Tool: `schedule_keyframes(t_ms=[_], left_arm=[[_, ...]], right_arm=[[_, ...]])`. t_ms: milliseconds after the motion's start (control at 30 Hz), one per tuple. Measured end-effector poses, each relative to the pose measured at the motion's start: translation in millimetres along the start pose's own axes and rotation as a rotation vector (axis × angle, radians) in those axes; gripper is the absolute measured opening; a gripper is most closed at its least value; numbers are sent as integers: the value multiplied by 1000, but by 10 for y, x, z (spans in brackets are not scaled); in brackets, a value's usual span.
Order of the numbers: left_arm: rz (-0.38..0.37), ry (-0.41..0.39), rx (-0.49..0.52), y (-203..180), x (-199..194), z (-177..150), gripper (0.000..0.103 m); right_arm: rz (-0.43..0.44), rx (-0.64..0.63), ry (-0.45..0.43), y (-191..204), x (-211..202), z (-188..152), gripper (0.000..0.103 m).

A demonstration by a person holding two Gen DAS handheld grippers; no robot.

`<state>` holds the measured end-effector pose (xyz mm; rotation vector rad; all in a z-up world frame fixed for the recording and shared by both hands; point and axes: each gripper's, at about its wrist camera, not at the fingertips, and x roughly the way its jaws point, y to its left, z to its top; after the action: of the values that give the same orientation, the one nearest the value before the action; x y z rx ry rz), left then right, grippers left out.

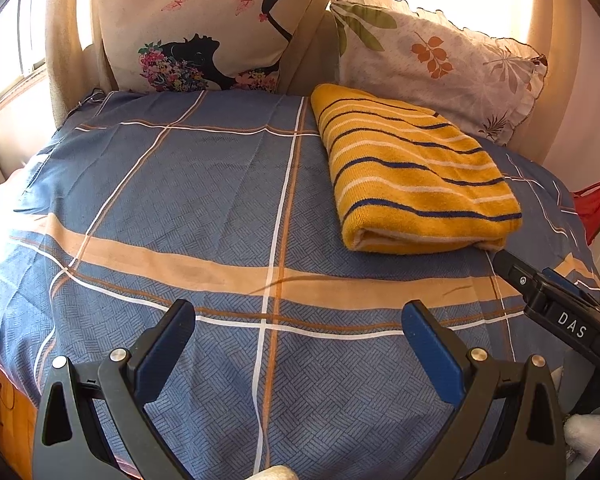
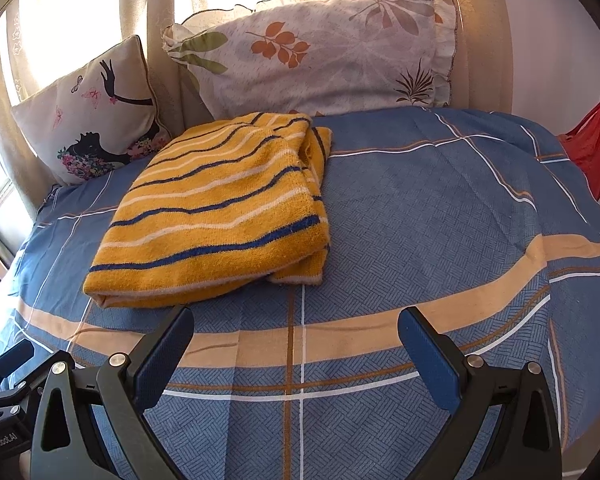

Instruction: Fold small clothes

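Lying folded, striped garment (image 2: 216,208) (edges uneven), bare bedsheet (image 2: 440,208) rightward

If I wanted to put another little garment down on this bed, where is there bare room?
The bedsheet is bare left of the folded yellow striped garment, from the silhouette cushion down to the left gripper. It is also bare right of it, toward the red bag. It is crowded by the leaf pillow.

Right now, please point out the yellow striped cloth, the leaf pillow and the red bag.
yellow striped cloth (image 2: 216,216), right wrist view, middle of top layer
leaf pillow (image 2: 320,52), right wrist view, centre of its face
red bag (image 2: 592,140), right wrist view, visible middle
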<state>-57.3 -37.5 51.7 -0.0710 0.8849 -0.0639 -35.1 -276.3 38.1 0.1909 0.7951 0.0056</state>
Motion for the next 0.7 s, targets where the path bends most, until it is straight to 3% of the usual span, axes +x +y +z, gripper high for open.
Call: schedule_keyframes(t_ms=[700], left_arm=[[-7,20,3,-22,58,-34,103]], right_arm=[[4,-4,19,7,53,-23,103]])
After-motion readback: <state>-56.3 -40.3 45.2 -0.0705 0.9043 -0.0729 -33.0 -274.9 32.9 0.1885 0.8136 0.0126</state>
